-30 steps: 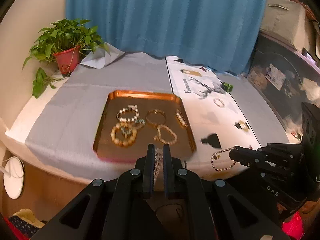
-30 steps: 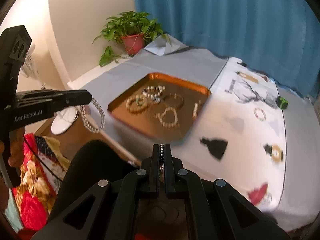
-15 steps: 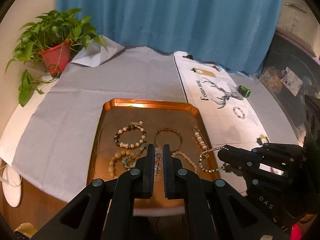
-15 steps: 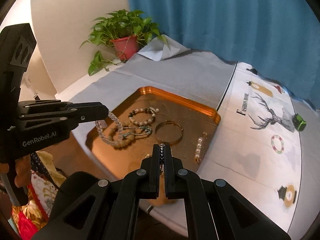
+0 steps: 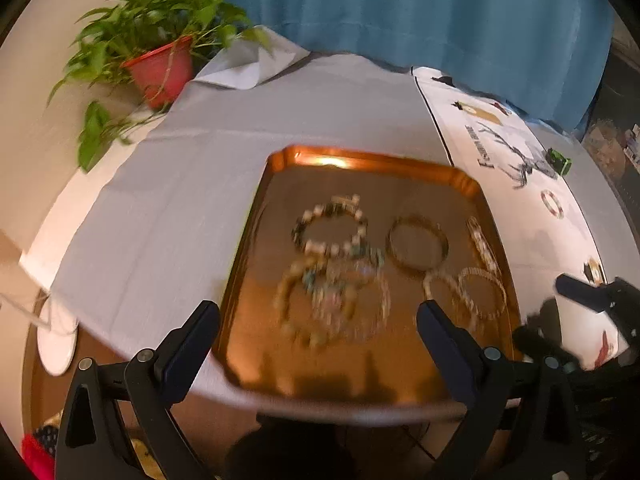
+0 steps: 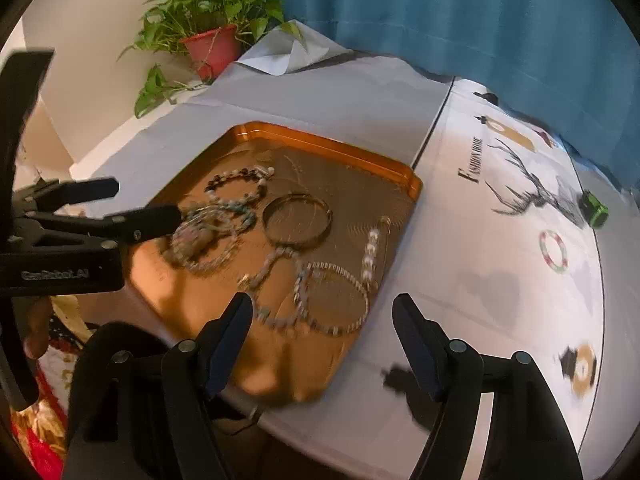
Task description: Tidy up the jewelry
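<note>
A copper tray [image 5: 360, 160] [image 6: 328, 140] sits on the grey cloth and holds several bracelets. A clear bead bracelet [image 5: 352, 304] [image 6: 208, 240] lies in the tray's near left part on other beaded ones. A thin beaded chain bracelet [image 5: 482, 292] [image 6: 332, 296] lies at the near right, beside a gold bangle [image 5: 418, 244] [image 6: 298, 220] and a pearl strand [image 6: 372, 252]. My left gripper [image 5: 318, 328] is open and empty above the tray's front edge. My right gripper [image 6: 322, 320] is open and empty over the chain bracelet.
A potted plant in a red pot [image 5: 160, 68] [image 6: 210, 46] stands at the back left. A white printed cloth [image 6: 500, 208] covers the table's right side, with a small green object [image 6: 596, 208]. A blue curtain [image 5: 400, 12] hangs behind.
Both grippers have opened. The clear bead bracelet left my left gripper and the chain bracelet left my right; both now lie in the tray. Both cameras moved closer.
</note>
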A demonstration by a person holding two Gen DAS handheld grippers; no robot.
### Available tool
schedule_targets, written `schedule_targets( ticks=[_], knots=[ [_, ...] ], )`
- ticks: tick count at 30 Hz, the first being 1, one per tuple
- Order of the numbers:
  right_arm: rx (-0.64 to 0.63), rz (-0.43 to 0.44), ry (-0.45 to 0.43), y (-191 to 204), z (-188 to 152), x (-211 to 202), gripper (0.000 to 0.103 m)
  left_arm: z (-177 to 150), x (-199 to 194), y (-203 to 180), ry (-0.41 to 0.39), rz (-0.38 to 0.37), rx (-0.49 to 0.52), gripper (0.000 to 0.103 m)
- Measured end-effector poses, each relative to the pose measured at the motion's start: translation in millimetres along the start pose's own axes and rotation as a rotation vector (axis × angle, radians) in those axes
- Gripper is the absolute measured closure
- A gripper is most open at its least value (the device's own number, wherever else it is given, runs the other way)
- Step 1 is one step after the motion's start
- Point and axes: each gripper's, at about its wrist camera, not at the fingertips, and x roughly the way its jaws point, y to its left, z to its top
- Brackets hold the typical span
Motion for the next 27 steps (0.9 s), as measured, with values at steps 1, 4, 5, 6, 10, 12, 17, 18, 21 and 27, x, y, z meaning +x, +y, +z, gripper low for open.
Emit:
schedule_targets(
  ticks=[1,4,5,6,10,12,17,18,21,27],
  knots=[
    [0.01,0.001,-0.011,0,-6,-10,0.029,-9,-9,-1,-0.004,-0.002,0.003,0.005],
    [0.022,-0.003,-0.044,3,-22,-42,0.026,-33,-36,-8,-0.028,0.028,0.02,0.005],
    [0.023,-0.008,-0.054,6,-26,-51,0.025,-40,-45,-12,-0.036,0.037,0.025,0.005],
    [0.023,-0.017,-0.066,7,-32,-62,0.025,-51,-58,-17,-0.046,0.044,0.032,0.005],
    [0.034,-0.052,-0.12,15,-63,-109,0.022,-80,-95,-31,-0.077,0.046,0.063,0.005],
    [0.036,-0.054,-0.136,20,-80,-130,0.02,-94,-112,-38,-0.089,0.04,0.069,0.005],
    [0.018,-0.062,-0.148,32,-118,-163,0.02,-122,-142,-52,-0.112,0.038,0.088,0.005],
    [0.017,-0.062,-0.152,34,-126,-169,0.02,-126,-147,-55,-0.116,0.041,0.094,0.005],
    [0.019,-0.057,-0.163,38,-141,-183,0.02,-138,-162,-60,-0.141,0.049,0.103,0.005],
    [0.007,-0.062,-0.202,44,-153,-204,0.019,-150,-181,-65,-0.169,0.053,0.1,0.005]
  ],
)
